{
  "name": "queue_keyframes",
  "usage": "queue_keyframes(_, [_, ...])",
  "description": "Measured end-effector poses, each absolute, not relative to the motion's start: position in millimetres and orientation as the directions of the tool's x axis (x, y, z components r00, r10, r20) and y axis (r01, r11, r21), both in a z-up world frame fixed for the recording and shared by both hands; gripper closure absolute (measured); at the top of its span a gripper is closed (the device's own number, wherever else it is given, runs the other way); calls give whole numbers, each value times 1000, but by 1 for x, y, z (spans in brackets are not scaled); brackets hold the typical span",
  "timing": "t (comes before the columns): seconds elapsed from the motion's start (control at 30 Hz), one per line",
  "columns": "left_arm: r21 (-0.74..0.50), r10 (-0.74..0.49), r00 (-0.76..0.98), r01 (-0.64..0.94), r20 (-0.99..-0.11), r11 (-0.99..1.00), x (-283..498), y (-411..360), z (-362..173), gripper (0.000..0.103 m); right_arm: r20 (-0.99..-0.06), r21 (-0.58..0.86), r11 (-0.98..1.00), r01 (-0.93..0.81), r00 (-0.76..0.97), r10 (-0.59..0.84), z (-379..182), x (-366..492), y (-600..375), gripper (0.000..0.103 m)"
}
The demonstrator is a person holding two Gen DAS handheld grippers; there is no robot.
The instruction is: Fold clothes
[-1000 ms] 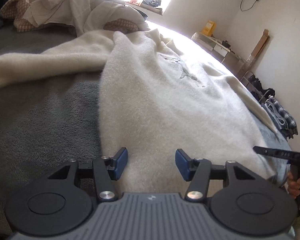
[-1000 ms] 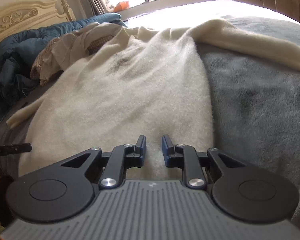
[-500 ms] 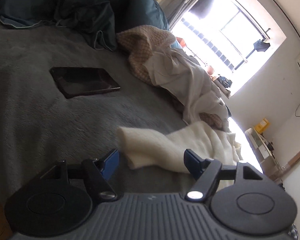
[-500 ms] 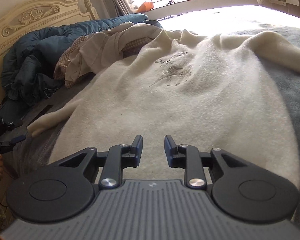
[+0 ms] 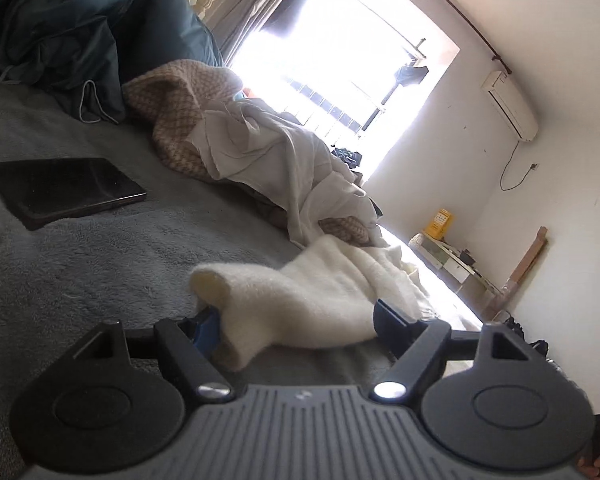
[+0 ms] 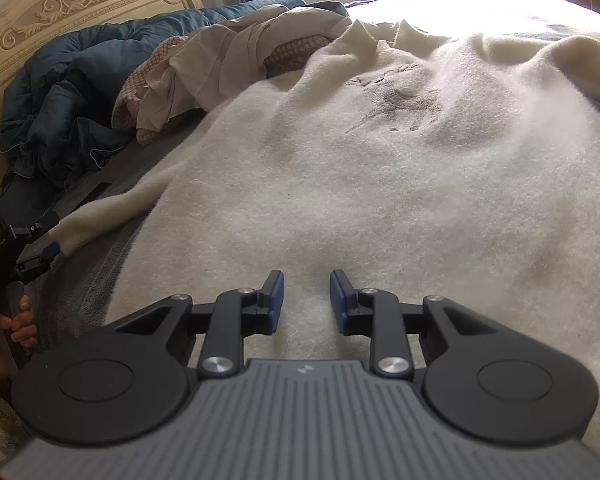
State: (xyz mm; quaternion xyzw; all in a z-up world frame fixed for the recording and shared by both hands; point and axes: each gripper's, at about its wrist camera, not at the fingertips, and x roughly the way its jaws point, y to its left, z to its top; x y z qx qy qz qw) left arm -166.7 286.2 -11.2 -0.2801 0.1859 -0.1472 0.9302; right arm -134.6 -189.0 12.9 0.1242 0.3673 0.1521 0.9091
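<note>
two grippers at a cream sweater, one at the cuff and one at the hem

two views split the scene between them. the left wrist view shows the left gripper with its jaws spread wide around the end of the sweater sleeve; the blue pad at 9 o'clock sits against the cuff, the other finger stands off at 3 o'clock, and nothing is clamped. the sleeve lies on the grey blanket. only this view gives the dark tablet lying flat at 10 o'clock, well apart from the sleeve, and the bright window and air conditioner on the wall toward 1 o'clock.

the right wrist view shows what the other cannot: the whole body of the cream sweater spread flat across the bed, faint embroidery on its chest at 12 o'clock. the right gripper hovers low over the hem, jaws partly open with a narrow gap, holding nothing. at 9 o'clock the left gripper appears from outside, its fingers around the sleeve cuff, with the person's left hand on the handle below. the carved headboard shows only here.

both views catch the pile of clothes and the blue duvet at the head of the bed.
</note>
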Motion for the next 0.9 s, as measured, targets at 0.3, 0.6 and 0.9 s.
queue_keyframes(0.3, [-729,-364,914,125,-178,673,-152,315,2,100,-637,336,929,-158,688,347,9,-137,-191,78])
queue_keyframes(0.6, [-648,-164,982,62,-98,759,-127,383,120,100,-641,347,926,-148,683,349,7,-134,-193,77])
queue_keyframes(0.9, [-471,-31,951,-125,-308,873,-91,409,155,100,-637,360,922,-144,684,356,2,-132,-195,76])
